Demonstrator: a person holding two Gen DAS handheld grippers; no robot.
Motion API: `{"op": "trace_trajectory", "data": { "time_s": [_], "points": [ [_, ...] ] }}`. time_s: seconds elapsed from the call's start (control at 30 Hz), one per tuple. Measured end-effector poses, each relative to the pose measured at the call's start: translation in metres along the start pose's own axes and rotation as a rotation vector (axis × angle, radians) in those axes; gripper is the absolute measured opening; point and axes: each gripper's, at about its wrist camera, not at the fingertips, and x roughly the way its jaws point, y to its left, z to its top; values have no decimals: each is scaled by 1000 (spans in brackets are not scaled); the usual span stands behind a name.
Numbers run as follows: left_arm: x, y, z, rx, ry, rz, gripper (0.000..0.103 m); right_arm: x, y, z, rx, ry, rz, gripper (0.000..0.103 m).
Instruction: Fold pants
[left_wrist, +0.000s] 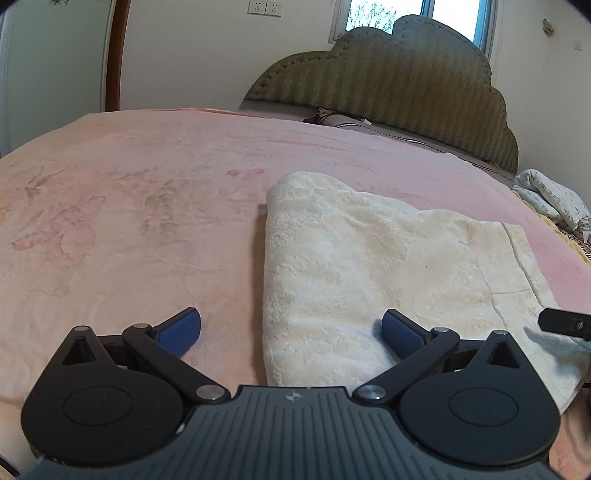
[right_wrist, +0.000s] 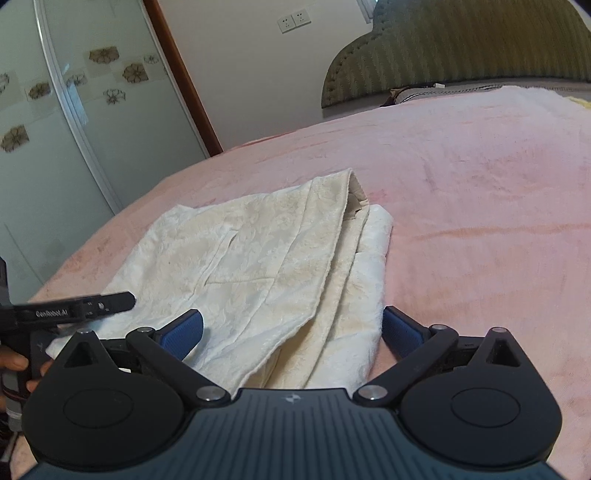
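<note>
Cream textured pants (left_wrist: 369, 266) lie folded into a thick stack on the pink bed blanket (left_wrist: 129, 221). My left gripper (left_wrist: 291, 328) is open just above the stack's near left corner, with its left pad over blanket and its right pad over cloth. In the right wrist view the same pants (right_wrist: 277, 258) show layered folded edges on their right side. My right gripper (right_wrist: 291, 328) is open and straddles the stack's near end, with nothing pinched. A finger (right_wrist: 92, 306) of the left gripper reaches in from the left over the cloth, held by a hand (right_wrist: 14, 365).
A padded green headboard (left_wrist: 388, 85) and a pillow (left_wrist: 332, 116) stand at the far end of the bed. A printed folded cloth (left_wrist: 554, 199) lies at the right bed edge. Frosted wardrobe doors (right_wrist: 74, 129) rise beyond the left side.
</note>
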Motion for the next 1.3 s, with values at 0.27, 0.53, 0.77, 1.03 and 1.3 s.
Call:
{"op": "trace_trajectory", "data": {
  "time_s": [0.27,0.53,0.77,1.03,1.3],
  "points": [
    [3,3,2,-10,0,-6,103,-10,-33,-3,219,-86,145,103],
    [2,5,2,-18,-1,-13,103,-6,-23,-2,187,-71,114,103],
    [1,9,3,-41,-6,-35,103,-5,-16,-1,135,-52,71,103],
    [2,22,13,-10,57,-132,103,-8,-31,0,201,-44,142,103],
    [29,62,30,-195,201,-543,101,0,-3,17,-29,158,76,103]
  ]
}}
